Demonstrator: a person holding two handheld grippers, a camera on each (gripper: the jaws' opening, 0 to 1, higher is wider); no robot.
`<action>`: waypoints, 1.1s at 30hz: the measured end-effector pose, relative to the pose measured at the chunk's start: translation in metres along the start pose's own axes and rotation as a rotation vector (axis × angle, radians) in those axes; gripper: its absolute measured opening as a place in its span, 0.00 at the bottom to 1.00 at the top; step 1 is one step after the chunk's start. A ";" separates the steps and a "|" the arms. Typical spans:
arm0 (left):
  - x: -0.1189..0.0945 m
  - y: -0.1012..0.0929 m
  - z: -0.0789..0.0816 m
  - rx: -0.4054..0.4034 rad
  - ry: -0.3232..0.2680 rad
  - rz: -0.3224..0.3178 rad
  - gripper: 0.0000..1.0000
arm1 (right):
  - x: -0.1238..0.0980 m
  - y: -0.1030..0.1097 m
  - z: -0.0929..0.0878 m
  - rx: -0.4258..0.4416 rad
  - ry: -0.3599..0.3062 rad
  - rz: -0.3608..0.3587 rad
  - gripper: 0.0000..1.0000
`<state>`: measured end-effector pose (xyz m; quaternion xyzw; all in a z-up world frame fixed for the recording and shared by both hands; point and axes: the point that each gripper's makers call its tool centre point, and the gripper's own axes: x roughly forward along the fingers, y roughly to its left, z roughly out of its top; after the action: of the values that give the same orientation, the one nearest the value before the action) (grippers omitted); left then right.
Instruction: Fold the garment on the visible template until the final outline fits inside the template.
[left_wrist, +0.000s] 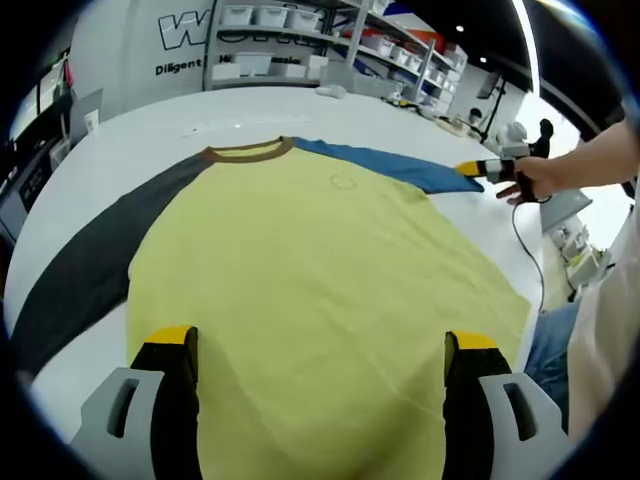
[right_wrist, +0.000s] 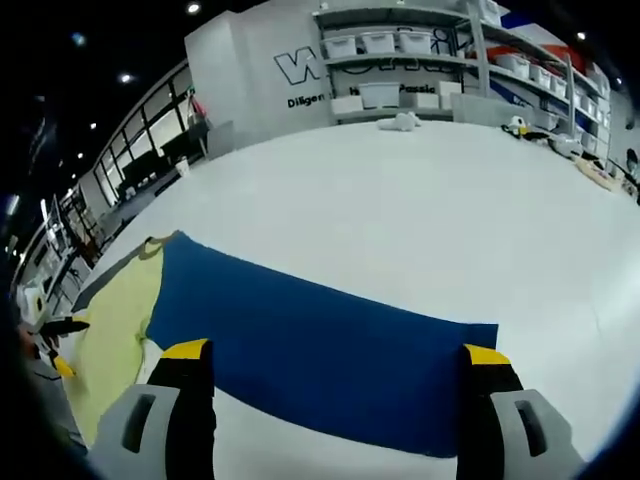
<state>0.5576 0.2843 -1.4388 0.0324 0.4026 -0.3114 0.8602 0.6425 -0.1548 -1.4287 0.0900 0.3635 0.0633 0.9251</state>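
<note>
In the left gripper view the shirt (left_wrist: 300, 290) lies flat on the worktop (left_wrist: 150, 125), left gripper (left_wrist: 318, 345) fingers wide over its hem, ready to fold; in the right gripper view the right gripper (right_wrist: 335, 352) spreads wide over the blue sleeve (right_wrist: 320, 350), likely to fold it inward.

Yellow garment (left_wrist: 320, 290) (blue, charcoal sleeves)

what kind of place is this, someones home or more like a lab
Probably a lab or workshop, not a home. A large white table holds only the spread garment. Behind it stand metal shelves of storage bins, and the wall carries large printed lettering, under ceiling spotlights.
</note>
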 end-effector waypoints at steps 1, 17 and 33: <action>0.000 0.000 0.000 0.000 0.000 0.000 0.99 | 0.002 -0.005 0.000 0.017 0.008 0.016 0.99; 0.000 -0.002 0.001 -0.007 -0.002 -0.003 0.99 | -0.046 -0.045 -0.028 0.042 0.032 -0.160 0.56; -0.015 -0.013 0.037 0.056 -0.124 -0.029 0.97 | -0.053 -0.048 -0.043 0.081 0.042 -0.205 0.17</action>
<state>0.5676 0.2698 -1.4010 0.0312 0.3401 -0.3366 0.8776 0.5771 -0.2063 -1.4349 0.0882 0.3922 -0.0445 0.9146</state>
